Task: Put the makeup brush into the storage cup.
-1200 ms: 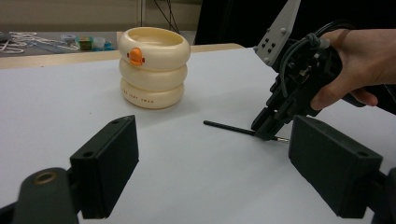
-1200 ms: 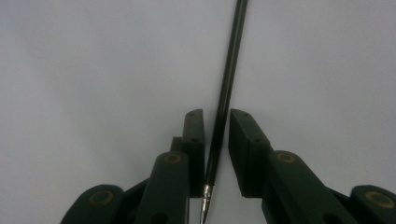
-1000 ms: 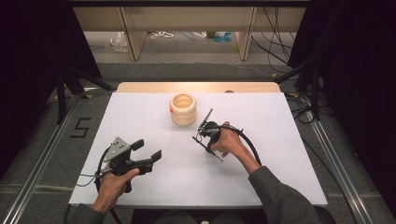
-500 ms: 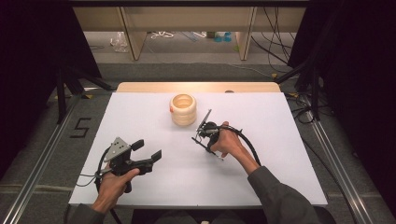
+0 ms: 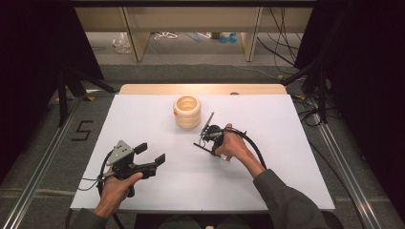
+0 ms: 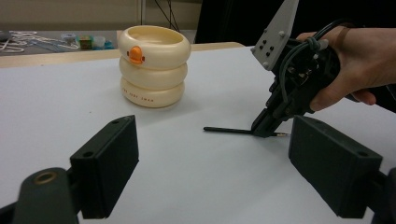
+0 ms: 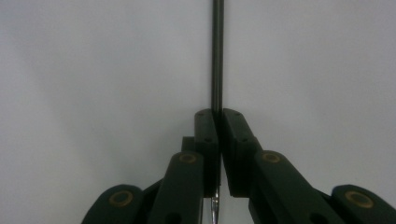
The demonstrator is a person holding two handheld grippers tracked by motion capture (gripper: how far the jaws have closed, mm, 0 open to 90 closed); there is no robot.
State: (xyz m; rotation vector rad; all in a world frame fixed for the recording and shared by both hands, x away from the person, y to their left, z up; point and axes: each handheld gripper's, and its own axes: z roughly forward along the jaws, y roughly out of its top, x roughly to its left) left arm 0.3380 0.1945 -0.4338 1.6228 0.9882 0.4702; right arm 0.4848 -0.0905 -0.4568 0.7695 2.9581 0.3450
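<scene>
A: Two hand-held grippers on the surface [image 5: 286, 191], both low. Right hand-held gripper [image 6: 265, 129] tipped nose-down, tips at the sheet, hand [image 5: 234, 145] wrapped over the body from the near side, forearm coming in diagonally from bottom right.

B: Jaw state, right?

A: Just been closing, now pinched on a thin black pen [image 7: 217, 56]. Right gripper view: pads meet round the shaft, shaft runs straight out ahead, metal tip pokes out behind the pads. Pen lies flat on the surface, mid-surface, near side of the duck-ring stack [image 5: 187, 111], apart from it.

B: Left one?

A: Left hand-held gripper [image 5: 150, 153] held level, near-left part of the surface, jaws wide, nothing betw. them. Left hand [image 5: 117, 191] grips it from below/behind, grey three-cornered plate on top. In the left gripper view it looks at the stack and the right hand-held gripper.

B: Room to move?

A: Lots. White sheet bare all round the pen; far edge has a wood strip; left, right and near edges well apart from both hands. Only the stack stands near the pen's far end.

B: Materials?

A: Stack: three cream rings, glossy, rounded, hollow centre, orange beak on the top ring, small print on the bottom ring, unreadable. Pen: slim, matte, straight. Jaw pads: blocky, matte black, screw holes. Surface: flat matte white.
</scene>
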